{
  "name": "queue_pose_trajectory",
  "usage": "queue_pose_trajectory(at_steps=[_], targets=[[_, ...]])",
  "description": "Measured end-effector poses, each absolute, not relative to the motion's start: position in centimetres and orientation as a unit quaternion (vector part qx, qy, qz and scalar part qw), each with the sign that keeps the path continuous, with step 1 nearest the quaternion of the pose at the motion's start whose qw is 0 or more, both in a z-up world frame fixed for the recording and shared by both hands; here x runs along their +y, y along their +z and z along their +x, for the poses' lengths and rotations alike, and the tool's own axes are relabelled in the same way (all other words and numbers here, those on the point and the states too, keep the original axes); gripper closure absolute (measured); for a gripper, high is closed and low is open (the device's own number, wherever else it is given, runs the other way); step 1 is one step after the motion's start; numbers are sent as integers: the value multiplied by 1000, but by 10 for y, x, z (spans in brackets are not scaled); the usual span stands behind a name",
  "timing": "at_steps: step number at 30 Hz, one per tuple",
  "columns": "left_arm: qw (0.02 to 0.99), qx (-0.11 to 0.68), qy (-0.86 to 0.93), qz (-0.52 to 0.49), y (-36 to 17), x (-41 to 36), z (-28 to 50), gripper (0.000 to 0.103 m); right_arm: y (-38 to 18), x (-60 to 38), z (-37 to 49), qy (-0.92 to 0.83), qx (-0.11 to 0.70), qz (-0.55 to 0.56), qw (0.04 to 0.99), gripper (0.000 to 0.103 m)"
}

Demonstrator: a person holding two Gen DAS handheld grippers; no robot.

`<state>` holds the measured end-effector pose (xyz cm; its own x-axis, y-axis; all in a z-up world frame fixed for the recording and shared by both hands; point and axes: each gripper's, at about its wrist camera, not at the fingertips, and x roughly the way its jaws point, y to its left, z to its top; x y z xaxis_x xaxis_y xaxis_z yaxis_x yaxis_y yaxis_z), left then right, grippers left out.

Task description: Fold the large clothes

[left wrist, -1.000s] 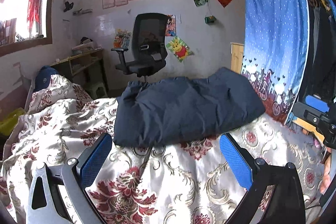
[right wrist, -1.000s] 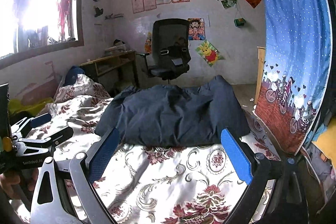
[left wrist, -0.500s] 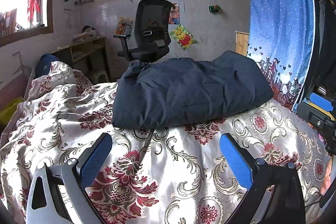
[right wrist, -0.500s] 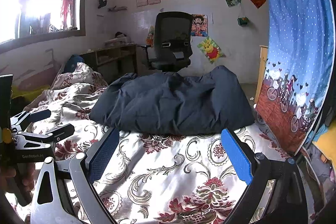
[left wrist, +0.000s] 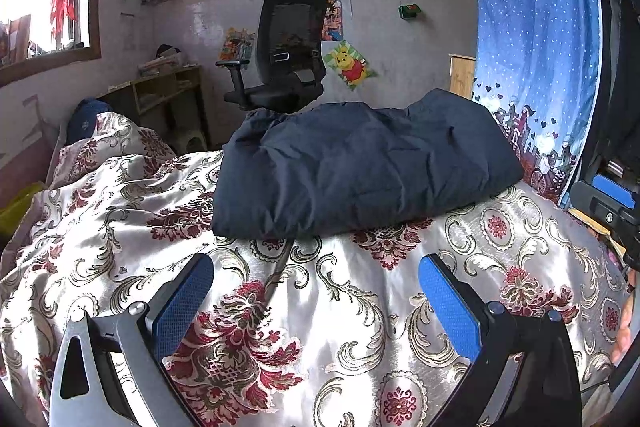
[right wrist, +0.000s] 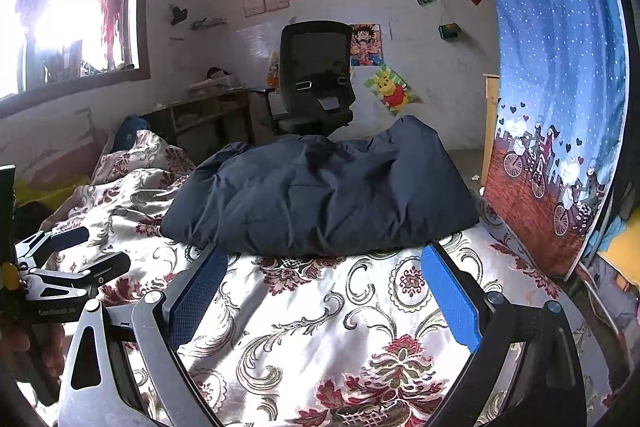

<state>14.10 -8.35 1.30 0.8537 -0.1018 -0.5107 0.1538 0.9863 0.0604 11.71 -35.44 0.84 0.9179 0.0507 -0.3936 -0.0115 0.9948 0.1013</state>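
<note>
**Folded dark jacket on a bed, both grippers empty and held back**

A dark navy padded jacket point(left wrist: 360, 167) lies in a thick, roughly rectangular bundle on a bed, resting on a shiny floral quilt point(left wrist: 280, 327) of cream, gold and red; it sits towards the far side of the bed, near the edge that faces a black office chair point(left wrist: 288, 55); its surface is puffy and creased, with no sleeve hanging loose that can be seen.

The left gripper point(left wrist: 316, 303) hovers over bare quilt short of the jacket, its blue-padded jaws spread wide and holding nothing; the right gripper point(right wrist: 324, 295) does the same, jaws wide apart, tips just short of the jacket's near edge; neither touches the cloth.

The fold looks complete or nearly so; any next move would probably be a final tidy, calling for a low reach to the near edge and a pinch through several thick, springy layers; a blue curtain point(right wrist: 560, 87) hangs to the right.
</note>
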Motion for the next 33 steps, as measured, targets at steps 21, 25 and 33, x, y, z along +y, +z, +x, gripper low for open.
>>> queue_pose_trajectory(at_steps=[21, 25, 33], targets=[[962, 261, -66, 47, 14, -83, 140, 0, 8, -351, 116, 16, 201, 44, 978, 8], [962, 261, -66, 46, 14, -83, 140, 0, 8, -352, 116, 16, 200, 43, 979, 8], [962, 261, -66, 47, 13, -82, 140, 0, 8, -352, 116, 16, 200, 43, 979, 8]])
